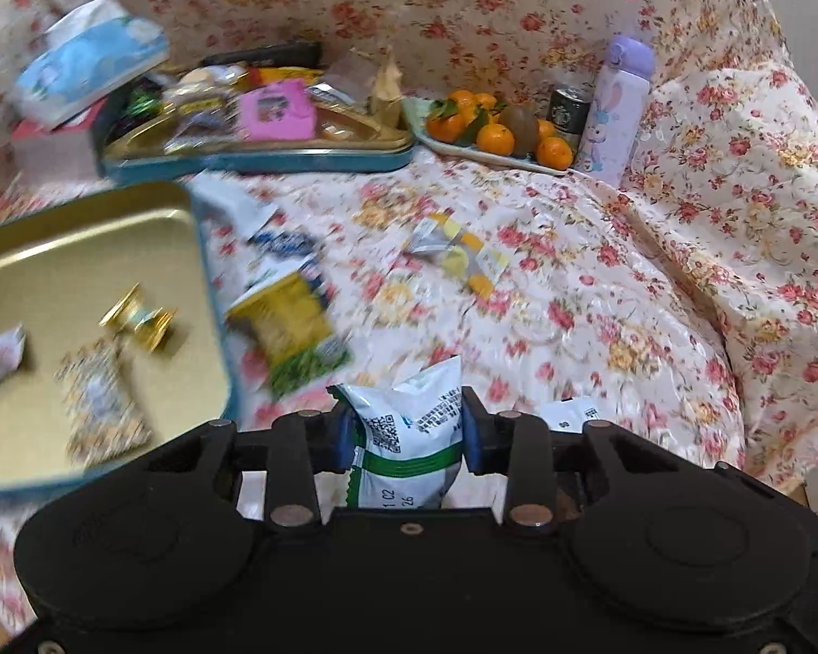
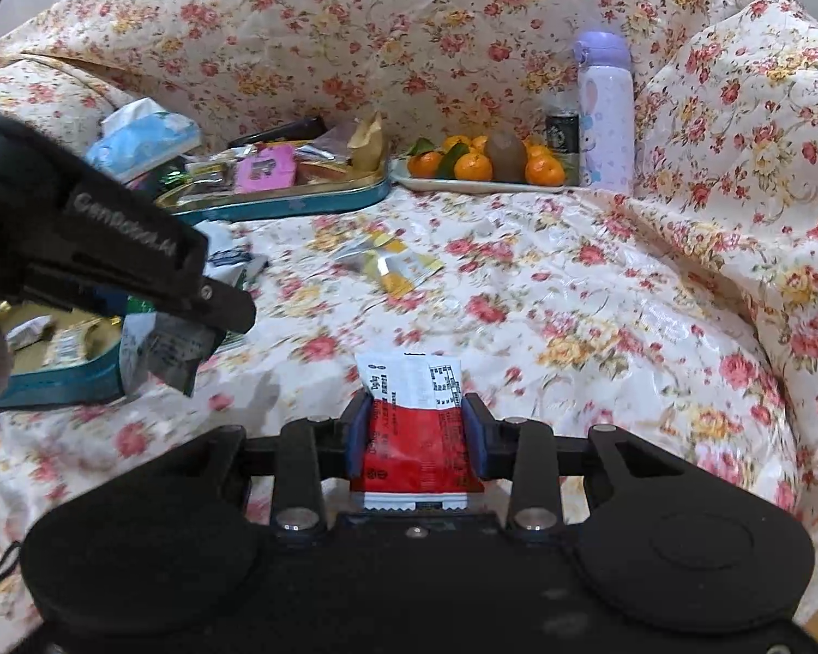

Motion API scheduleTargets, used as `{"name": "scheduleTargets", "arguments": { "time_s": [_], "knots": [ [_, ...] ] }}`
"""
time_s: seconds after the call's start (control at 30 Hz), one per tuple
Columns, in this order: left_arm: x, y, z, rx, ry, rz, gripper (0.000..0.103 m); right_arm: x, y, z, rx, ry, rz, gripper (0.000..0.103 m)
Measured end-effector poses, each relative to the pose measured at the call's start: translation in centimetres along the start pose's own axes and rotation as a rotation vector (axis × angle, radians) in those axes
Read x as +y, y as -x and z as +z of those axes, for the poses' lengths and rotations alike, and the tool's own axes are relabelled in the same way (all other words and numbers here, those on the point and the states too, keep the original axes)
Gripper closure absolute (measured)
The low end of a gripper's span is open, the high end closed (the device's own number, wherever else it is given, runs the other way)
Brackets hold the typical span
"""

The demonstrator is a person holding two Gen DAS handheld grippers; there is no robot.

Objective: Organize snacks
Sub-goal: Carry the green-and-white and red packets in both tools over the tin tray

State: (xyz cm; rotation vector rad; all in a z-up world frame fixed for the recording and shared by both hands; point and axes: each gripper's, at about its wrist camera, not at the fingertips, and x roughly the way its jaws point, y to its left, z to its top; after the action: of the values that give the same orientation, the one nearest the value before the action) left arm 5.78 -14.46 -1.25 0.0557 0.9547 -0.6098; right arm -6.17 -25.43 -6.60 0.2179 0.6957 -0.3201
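Note:
My left gripper (image 1: 409, 430) is shut on a white and green snack packet (image 1: 414, 414), held above the floral cloth. To its left lies a gold tin tray (image 1: 82, 218) holding a few wrapped sweets. Loose on the cloth are a yellow and green packet (image 1: 294, 327), a blue and white packet (image 1: 283, 245) and a yellow and white sachet (image 1: 458, 256). My right gripper (image 2: 417, 425) is shut on a red and white packet (image 2: 414, 441). In the right wrist view the left gripper (image 2: 212, 310) hangs at the left with its packet (image 2: 158, 349) over the tray's blue rim (image 2: 54, 381).
At the back a second blue-rimmed tin (image 1: 300, 155) is piled with several snacks. Beside it stand a plate of mandarins and a kiwi (image 1: 496, 131), a dark can (image 1: 570, 109) and a purple bottle (image 1: 616, 109). A tissue pack (image 1: 92, 71) lies at the back left.

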Motion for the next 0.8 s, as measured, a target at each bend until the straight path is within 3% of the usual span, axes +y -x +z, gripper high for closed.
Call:
{"name": "scheduleTargets", "arguments": {
  "time_s": [0.23, 0.5, 0.8],
  "knots": [
    [2.8, 2.9, -3.9, 0.012, 0.081, 0.055, 0.059, 1.4, 2.6, -1.5, 0.063, 0.009, 0.079, 0.066],
    [6.9, 5.5, -7.7, 0.035, 0.206, 0.097, 0.059, 4.6, 4.8, -3.7, 0.14, 0.134, 0.178, 0.066],
    [11.6, 9.4, -7.6, -0.074, 0.317, 0.154, 0.059, 8.7, 6.0, -3.3, 0.17, 0.217, 0.311, 0.066]
  ]
}}
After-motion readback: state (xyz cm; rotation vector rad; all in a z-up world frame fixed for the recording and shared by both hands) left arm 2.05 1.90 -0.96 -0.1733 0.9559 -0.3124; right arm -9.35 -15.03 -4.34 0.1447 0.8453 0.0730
